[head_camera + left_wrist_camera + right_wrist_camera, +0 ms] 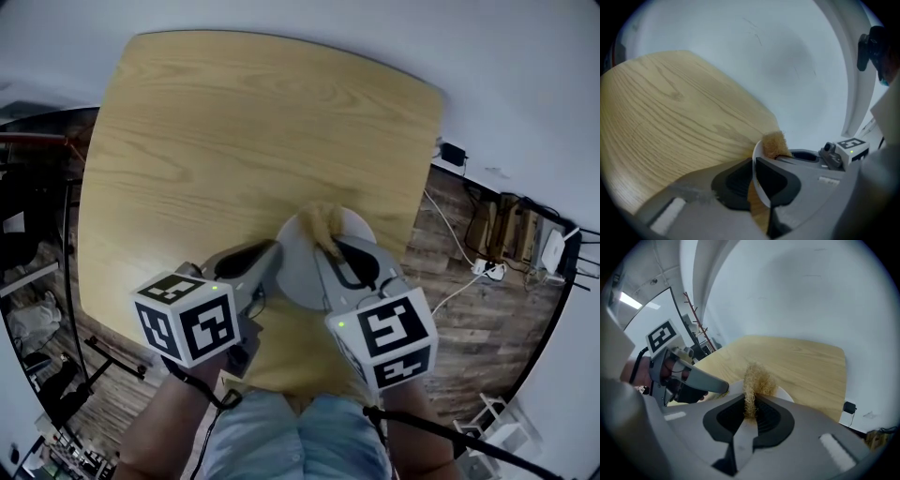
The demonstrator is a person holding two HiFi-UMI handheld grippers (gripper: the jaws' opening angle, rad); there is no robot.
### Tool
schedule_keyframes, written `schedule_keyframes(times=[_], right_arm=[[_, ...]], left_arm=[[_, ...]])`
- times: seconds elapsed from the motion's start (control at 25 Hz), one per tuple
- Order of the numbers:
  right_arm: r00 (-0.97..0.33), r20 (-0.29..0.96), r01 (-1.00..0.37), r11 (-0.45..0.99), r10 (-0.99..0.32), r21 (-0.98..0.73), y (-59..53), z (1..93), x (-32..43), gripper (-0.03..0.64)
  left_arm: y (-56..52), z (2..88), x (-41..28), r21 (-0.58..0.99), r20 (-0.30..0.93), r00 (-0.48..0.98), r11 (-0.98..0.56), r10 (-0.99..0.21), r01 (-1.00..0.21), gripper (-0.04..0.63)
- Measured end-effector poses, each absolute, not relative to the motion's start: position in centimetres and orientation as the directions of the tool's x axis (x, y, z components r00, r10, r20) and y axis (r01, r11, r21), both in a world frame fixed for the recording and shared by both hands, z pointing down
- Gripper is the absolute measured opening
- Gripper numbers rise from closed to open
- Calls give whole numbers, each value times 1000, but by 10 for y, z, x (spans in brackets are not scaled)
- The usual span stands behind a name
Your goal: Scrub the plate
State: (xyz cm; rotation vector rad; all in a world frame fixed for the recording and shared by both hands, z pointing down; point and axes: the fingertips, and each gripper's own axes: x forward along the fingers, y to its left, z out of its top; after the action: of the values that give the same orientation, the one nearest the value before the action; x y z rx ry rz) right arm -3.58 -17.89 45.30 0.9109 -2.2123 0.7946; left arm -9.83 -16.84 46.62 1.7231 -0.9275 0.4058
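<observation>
My left gripper [753, 161] is clamped on the plate [302, 277]. The thin white rim runs between its pads. My right gripper [751, 401] is closed on the scrubber [757, 378], whose tan fibres stick out past its jaw tips, just beyond my left tool's tips. The scrubber seems to rest on the plate, though the head view is too soft there to be sure. The plate lies on the table [234, 141], between the two tools' tips.
</observation>
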Motion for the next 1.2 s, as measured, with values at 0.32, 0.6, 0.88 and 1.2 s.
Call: schedule_keyframes(times=[0.32, 0.6, 0.88, 1.2], right_arm=[[-654, 709, -662, 653, -264, -368, -146, 451, -65, 43], [-697, 694, -606, 664, -179, -437, -113, 453, -74, 43], [-753, 651, -526, 683, -97, -507, -81, 445, -87, 43], [-769, 622, -530, 687, -144, -497, -75, 417, -79, 44]], left_arm=[[-170, 466, -104, 656, 663, 629, -91, -406, -750, 48], [-170, 469, -110, 661, 662, 622, -66, -418, -748, 48], [-172, 469, -110, 644, 665, 615, -90, -425, -759, 48], [-171, 468, -112, 635, 665, 611, -104, -429, -765, 48]])
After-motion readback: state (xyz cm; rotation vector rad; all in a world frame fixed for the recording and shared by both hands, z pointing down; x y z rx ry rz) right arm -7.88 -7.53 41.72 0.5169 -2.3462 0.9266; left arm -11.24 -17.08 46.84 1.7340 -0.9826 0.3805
